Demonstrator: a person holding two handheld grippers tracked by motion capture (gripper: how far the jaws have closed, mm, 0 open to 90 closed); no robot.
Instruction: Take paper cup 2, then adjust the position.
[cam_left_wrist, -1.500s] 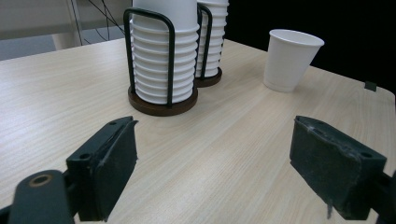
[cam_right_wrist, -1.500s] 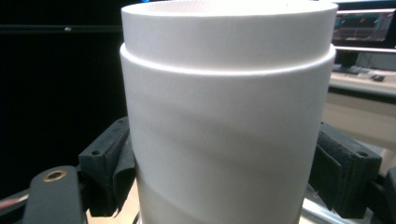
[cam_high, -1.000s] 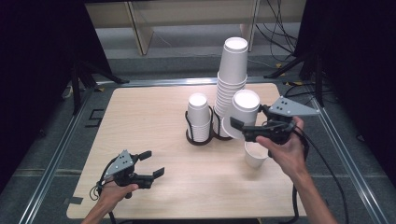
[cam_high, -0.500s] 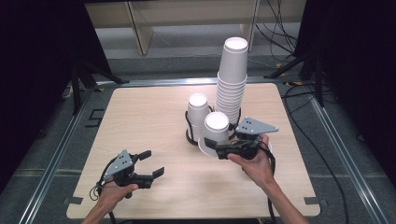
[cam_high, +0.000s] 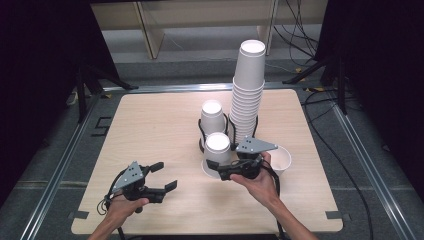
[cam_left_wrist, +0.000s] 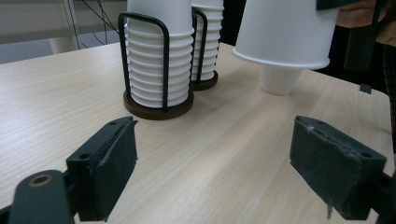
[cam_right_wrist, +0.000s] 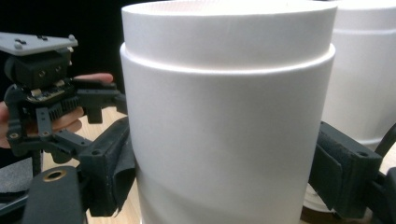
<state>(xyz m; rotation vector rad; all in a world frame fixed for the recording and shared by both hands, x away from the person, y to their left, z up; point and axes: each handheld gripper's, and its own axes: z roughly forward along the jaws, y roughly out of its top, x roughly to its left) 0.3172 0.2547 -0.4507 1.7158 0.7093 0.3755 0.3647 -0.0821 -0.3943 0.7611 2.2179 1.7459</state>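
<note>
the right gripper (cam_high: 218, 170) grasps a white paper cup (cam_high: 218, 152) held upside down, base up, over the near middle of the table (cam_high: 150, 120); in the right gripper view the cup (cam_right_wrist: 229, 116) sits between the two black pads, which press on its wall on both sides. in the left gripper view the same cup (cam_left_wrist: 285, 32) hangs clear above the tabletop, its wide rim facing down. the cup is just in front of two black wire holders on round bases. the nearer holder (cam_high: 202, 135) carries a short stack of inverted cups (cam_high: 212, 116); the farther holder (cam_high: 255, 127) carries a tall stack (cam_high: 247, 90) that rises well above it. in the left gripper view both holders stand side by side, touching or nearly so — which one cannot be told. a single cup (cam_high: 280, 159) stands upright on the table just to the right of the right hand (cam_high: 257, 182), mouth up. the left gripper (cam_high: 165, 176) rests low over the near left part of the table, well apart from the cups and holders — its jaws stand released with nothing between them, and bare wood shows in the gap in the left gripper view. the left hand (cam_high: 122, 202) grips its body from below. cables lie on the floor beyond the far edge of the table.
</note>
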